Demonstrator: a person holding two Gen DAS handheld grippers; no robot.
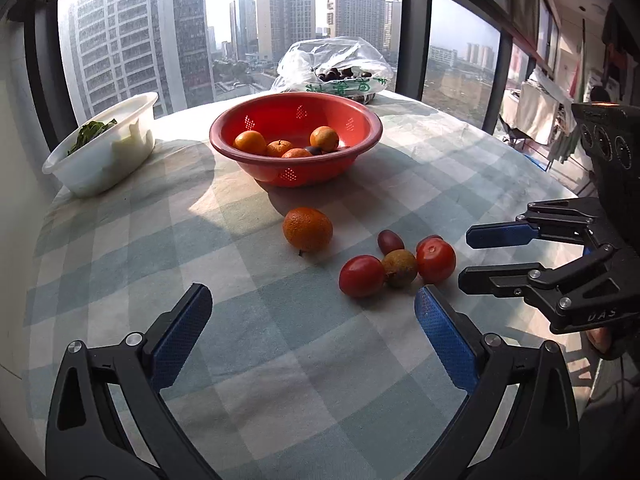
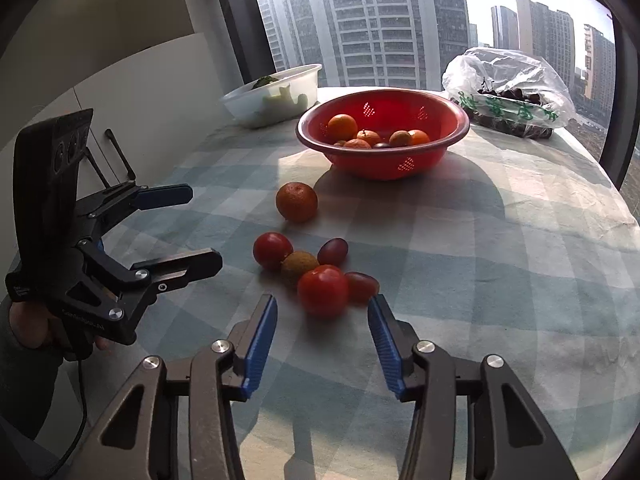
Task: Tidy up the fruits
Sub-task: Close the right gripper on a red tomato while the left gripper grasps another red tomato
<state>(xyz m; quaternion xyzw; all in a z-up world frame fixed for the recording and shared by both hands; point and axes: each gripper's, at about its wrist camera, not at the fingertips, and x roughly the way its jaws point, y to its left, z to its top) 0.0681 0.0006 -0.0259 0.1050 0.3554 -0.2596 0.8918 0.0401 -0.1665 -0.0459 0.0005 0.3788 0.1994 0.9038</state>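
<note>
A red colander bowl (image 1: 362, 120) (image 2: 460, 120) holds several oranges and a dark plum. On the checked cloth lie a loose orange (image 1: 307, 228) (image 2: 296, 201), two tomatoes (image 1: 362, 276) (image 2: 323, 290), a brown lychee-like fruit (image 1: 399, 267) (image 2: 299, 265) and two dark red grapes (image 1: 390, 241) (image 2: 333, 251). My left gripper (image 1: 314, 300) (image 2: 198, 226) is open and empty, short of the fruit cluster. My right gripper (image 2: 323, 308) (image 1: 468, 256) is open and empty, its fingers just in front of the nearer tomato.
A white tub (image 1: 132, 110) (image 2: 308, 72) with greens stands at the back left. A plastic bag (image 1: 340, 64) (image 2: 516, 80) of dark cherries lies behind the bowl by the window. The round table's edge (image 2: 624, 208) curves off at the right.
</note>
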